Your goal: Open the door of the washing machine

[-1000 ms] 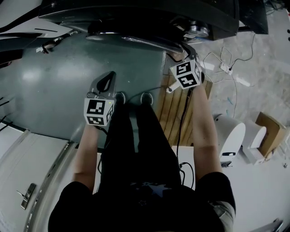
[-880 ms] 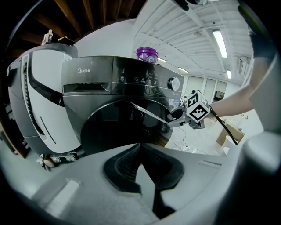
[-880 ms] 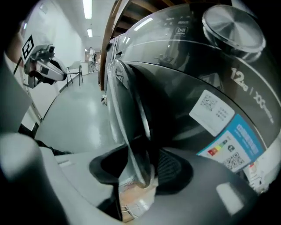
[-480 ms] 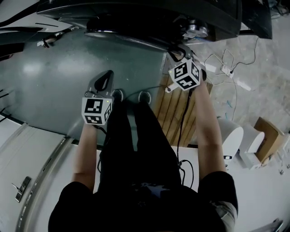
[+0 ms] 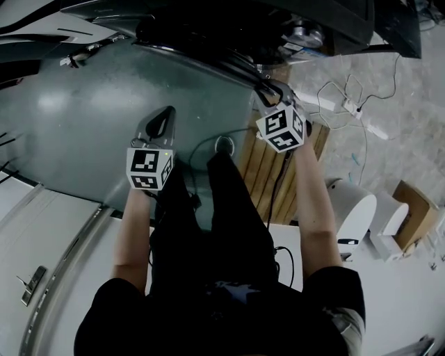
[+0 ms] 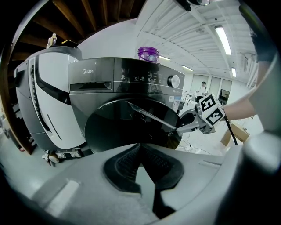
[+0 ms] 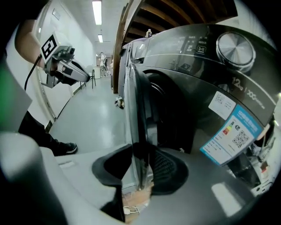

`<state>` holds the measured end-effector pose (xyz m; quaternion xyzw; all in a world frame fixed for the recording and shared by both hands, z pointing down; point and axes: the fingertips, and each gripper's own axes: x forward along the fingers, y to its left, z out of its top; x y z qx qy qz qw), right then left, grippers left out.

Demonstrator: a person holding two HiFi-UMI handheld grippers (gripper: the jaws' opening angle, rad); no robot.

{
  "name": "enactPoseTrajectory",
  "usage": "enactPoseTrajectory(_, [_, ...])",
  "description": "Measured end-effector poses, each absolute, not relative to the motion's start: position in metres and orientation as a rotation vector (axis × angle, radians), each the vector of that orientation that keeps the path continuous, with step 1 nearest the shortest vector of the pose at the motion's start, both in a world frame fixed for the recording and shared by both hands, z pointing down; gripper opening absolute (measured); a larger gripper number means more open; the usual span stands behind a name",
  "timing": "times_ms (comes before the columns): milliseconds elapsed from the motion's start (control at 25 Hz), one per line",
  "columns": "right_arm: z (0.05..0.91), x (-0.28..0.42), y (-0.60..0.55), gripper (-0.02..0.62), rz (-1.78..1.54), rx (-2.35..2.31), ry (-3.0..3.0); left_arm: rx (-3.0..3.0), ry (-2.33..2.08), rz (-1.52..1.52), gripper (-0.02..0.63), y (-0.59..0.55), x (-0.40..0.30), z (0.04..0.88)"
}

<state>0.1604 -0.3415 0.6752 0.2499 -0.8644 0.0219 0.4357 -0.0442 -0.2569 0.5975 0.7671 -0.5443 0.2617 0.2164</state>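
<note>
Head view: the right gripper [image 5: 270, 90] had just been closing its jaws onto the rim of the door [image 5: 208, 62], which stood further off the washing machine [image 5: 306, 21] than a second before. Below lay green floor [image 5: 76, 118] and a wooden pallet [image 5: 261, 174].

Left gripper view: the left gripper [image 6: 140, 147] had its jaws together, empty, and faced the ajar door.

Right gripper view: we saw the pads pinching the door's edge.

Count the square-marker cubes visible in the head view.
2. The left cube is left of centre, at the end of the person's left forearm; the right cube is right of centre, beside the washing machine door edge. None appears hidden.
</note>
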Motion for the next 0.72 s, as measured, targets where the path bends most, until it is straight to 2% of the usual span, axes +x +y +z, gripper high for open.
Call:
enactPoseTrajectory(400, [0.675,0.143,-0.290,0.124,0.124,0.680,-2.086,2.176,-1.425,0.696,0.011,-0.212,-0.059,0.603])
enactPoseTrajectory(720, [0.677,0.121,-0.241,0.123,0.216,0.756,-2.050,2.179,-1.451,0.681,0.011,-0.172,-0.106,0.586])
